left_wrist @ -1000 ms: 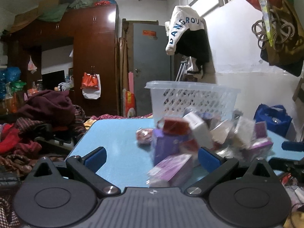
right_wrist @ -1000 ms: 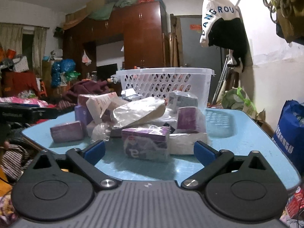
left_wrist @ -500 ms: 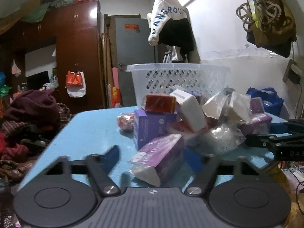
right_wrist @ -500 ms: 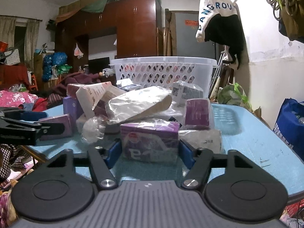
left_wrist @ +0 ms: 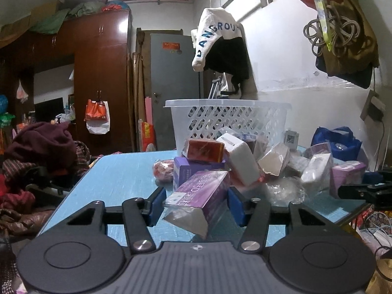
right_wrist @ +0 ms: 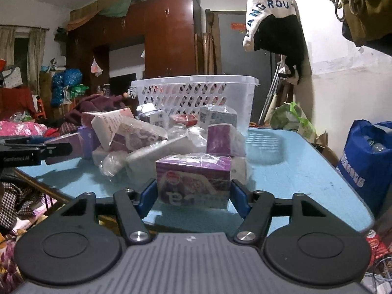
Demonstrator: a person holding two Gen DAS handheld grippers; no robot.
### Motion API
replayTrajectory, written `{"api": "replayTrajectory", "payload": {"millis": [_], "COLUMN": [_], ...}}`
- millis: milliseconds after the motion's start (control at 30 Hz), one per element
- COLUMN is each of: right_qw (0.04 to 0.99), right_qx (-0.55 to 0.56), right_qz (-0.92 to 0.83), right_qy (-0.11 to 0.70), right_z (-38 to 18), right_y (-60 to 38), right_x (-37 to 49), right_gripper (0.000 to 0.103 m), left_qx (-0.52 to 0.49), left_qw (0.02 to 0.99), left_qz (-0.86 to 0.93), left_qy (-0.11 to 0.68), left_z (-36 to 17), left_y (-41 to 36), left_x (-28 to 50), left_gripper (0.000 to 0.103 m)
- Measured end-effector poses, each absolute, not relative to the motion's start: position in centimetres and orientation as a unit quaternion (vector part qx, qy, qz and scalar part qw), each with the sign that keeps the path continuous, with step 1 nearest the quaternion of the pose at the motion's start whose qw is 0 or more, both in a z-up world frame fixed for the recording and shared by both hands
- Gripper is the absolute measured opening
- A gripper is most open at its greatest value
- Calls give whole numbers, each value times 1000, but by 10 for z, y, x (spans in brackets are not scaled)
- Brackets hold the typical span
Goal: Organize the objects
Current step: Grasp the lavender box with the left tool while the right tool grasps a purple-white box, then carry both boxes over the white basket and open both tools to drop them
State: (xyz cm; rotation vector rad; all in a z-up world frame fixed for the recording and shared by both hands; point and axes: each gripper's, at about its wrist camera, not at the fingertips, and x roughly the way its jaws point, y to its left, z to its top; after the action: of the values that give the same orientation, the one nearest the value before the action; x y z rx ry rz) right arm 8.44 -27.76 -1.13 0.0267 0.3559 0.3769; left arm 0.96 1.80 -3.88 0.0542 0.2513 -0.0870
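On my left gripper (left_wrist: 194, 202) the jaws are closing around a long purple plastic-wrapped box (left_wrist: 198, 199), which lies tilted between the blue pads with its torn wrapper end hanging toward the camera; the left pad sits against its side, while on the right I cannot tell whether the pad touches yet. My right gripper (right_wrist: 193, 196) has its jaws at a medium width, clamped on a squat purple cardboard box in clear wrap (right_wrist: 193, 180), both pads touching its sides, the box sitting upright on the light blue tabletop (right_wrist: 294, 171). Behind both boxes there is a loose heap of wrapped purple, white and red packets (right_wrist: 147, 132), and behind that heap stands a white perforated plastic basket (left_wrist: 230, 120) at the far side of the tabletop. From the right wrist view I see the left gripper's black body at the left edge.
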Motion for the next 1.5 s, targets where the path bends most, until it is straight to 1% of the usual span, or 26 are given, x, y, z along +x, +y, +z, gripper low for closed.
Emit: {"api": "replayTrajectory", "payload": {"millis": [167,367,533,667,767,833,867,1000,1100,1133,1167,1200,1233,1333,1433,1500], "right_qw": [965,973,978,977,977,977,974,970,966,965,965,967,970,972,968,963], "right_qx": [13,22,37,44,11,-33,-49,-67,-34,-27,-25,-26,-25,5,65,104], "right_qz": [189,178,161,182,200,208,216,213,220,221,221,216,207,210,200,212], "right_qy": [183,143,128,103,75,46,47,100,129,135,135,130,126,106,138,132], "right_z": [-11,-1,6,35,71,90,97,106,101,100,100,101,102,101,86,65], "right_y": [-273,-287,-303,-311,-295,-275,-265,-240,-240,-241,-241,-241,-244,-262,-291,-309], "right_x": [86,76,85,105,145,181,201,284,316,321,323,320,316,283,245,210], "right_gripper": [67,67,67,67,67,67,67,67,69,71,84,101,103,103,103,103], "left_qx": [25,6,-14,-28,-26,-29,-34,-44,-45,-46,-43,-40,-39,-39,-44,-46], "left_qw": [991,994,995,996,997,995,993,984,978,978,979,979,980,984,989,991], "left_qz": [-42,-41,-49,-58,-60,-67,-72,-73,-70,-69,-66,-60,-55,-51,-51,-57], "left_qy": [124,102,87,65,51,69,87,157,190,192,190,189,189,165,135,114], "left_z": [-38,-26,-13,14,53,81,90,107,102,99,96,96,93,92,91,83], "left_y": [18,26,28,30,25,19,16,5,-3,-5,-7,-7,-8,0,10,16], "left_x": [10,4,7,19,52,96,118,207,245,252,257,261,262,243,197,160], "left_gripper": [58,58,58,57,57,57,57,57,58,62,70,90,99,99,99,99]}}
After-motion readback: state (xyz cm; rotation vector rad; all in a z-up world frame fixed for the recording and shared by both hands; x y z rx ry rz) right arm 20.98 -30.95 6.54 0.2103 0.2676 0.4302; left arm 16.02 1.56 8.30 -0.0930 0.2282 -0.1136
